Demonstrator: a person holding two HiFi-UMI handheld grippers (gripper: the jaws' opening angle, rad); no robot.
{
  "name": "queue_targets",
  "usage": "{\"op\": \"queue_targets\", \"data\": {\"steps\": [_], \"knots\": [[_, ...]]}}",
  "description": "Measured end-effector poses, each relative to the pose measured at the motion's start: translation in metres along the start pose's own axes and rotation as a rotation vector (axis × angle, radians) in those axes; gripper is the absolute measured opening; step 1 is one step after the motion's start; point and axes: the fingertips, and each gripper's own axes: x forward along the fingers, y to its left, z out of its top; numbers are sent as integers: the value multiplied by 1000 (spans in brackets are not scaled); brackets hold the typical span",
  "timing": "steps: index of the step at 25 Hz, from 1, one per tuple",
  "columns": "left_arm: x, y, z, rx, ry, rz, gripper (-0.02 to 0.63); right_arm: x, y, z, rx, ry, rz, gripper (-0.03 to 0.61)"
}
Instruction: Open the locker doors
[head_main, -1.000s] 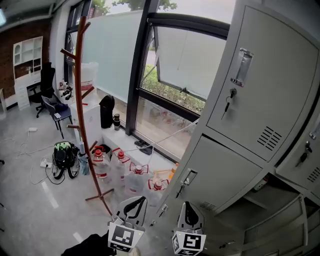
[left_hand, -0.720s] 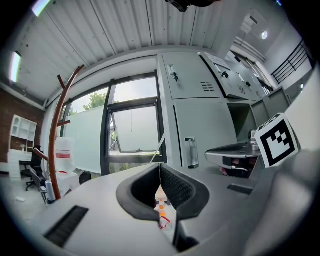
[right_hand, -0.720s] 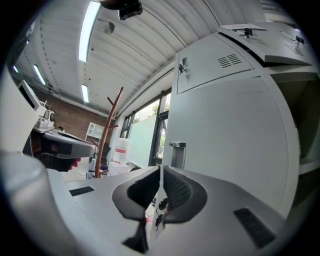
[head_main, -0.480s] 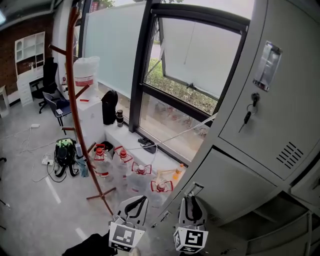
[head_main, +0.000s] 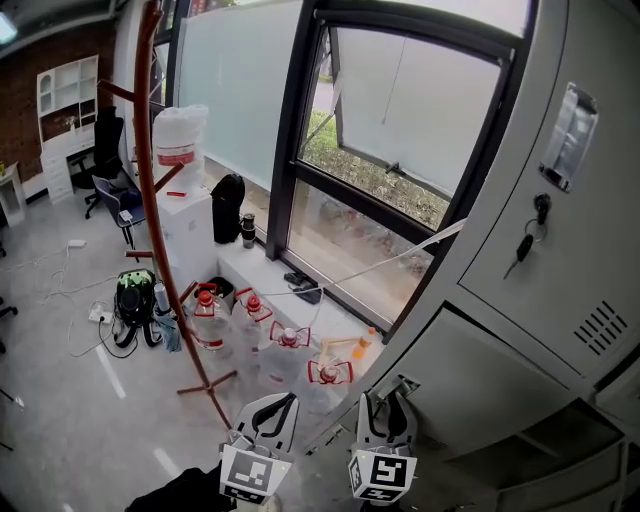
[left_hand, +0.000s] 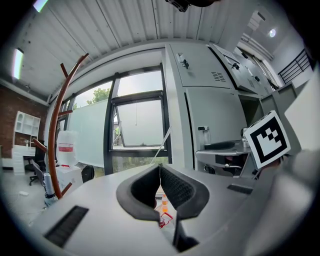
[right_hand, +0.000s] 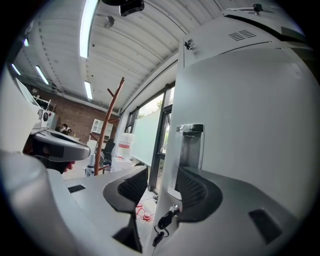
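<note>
Grey locker doors stand swung open at the right of the head view: an upper door (head_main: 590, 230) with a handle and a hanging key (head_main: 528, 245), and below it a lower door (head_main: 490, 390). My right gripper (head_main: 388, 400) is at the lower door's free edge. In the right gripper view its jaws (right_hand: 162, 172) have just been opening; the door (right_hand: 240, 125) edge, with its handle recess (right_hand: 190, 145) and key (right_hand: 166, 222), stands between the pads without being pressed. My left gripper (head_main: 285, 400) hangs beside it, away from the lockers, with jaws (left_hand: 160, 167) shut on nothing.
A red-brown coat stand (head_main: 150, 200) rises at the left. Several water jugs (head_main: 270, 340) sit on the floor under the window (head_main: 400, 130). A backpack (head_main: 130, 300) lies further left. Open locker shelves (head_main: 560, 440) show at the lower right.
The right gripper's jaws have spread apart at the lower door's handle. Both grippers and the view have shifted, and the open doors now sit further right in the picture.
</note>
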Motion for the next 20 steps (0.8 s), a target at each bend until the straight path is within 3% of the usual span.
{"op": "queue_targets", "data": {"steps": [20], "knots": [[-30,-10,-1,0,-4,-18,23,-35,21,0,6,20,9,183]]}}
